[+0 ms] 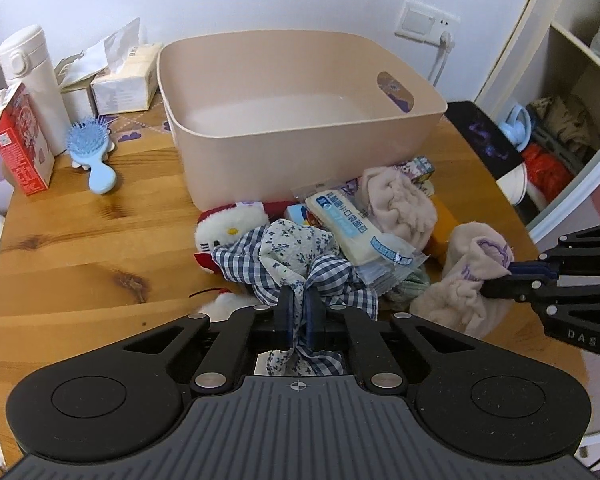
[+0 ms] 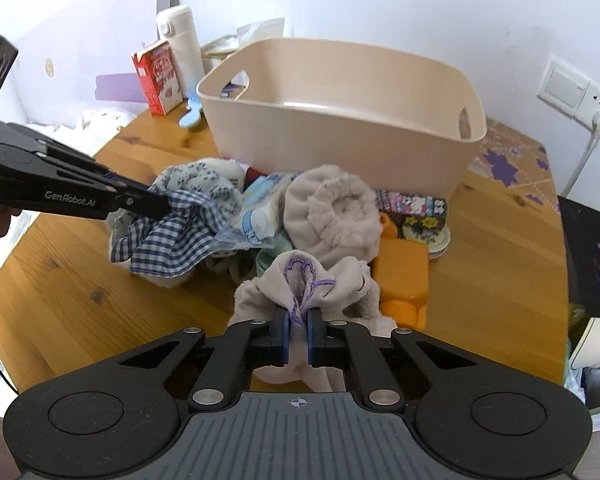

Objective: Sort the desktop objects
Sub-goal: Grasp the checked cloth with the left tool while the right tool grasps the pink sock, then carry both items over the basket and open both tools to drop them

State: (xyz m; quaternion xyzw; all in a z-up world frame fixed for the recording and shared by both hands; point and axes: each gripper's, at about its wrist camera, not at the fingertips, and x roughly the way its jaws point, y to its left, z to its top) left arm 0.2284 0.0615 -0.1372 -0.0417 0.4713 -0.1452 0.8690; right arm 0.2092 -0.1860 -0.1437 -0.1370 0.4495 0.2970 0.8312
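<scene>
A pile of soft items lies on the wooden table in front of an empty beige bin, which also shows in the right wrist view. My left gripper is shut on a blue checked and floral cloth; from the right wrist view that gripper grips the same cloth. My right gripper is shut on a fluffy cream cloth with purple embroidery; in the left wrist view it holds that cloth at the pile's right.
The pile holds a second fluffy cloth, a white packet, a Hello Kitty plush and an orange box. At back left stand a red carton, a white flask, tissue packs and a blue hairbrush.
</scene>
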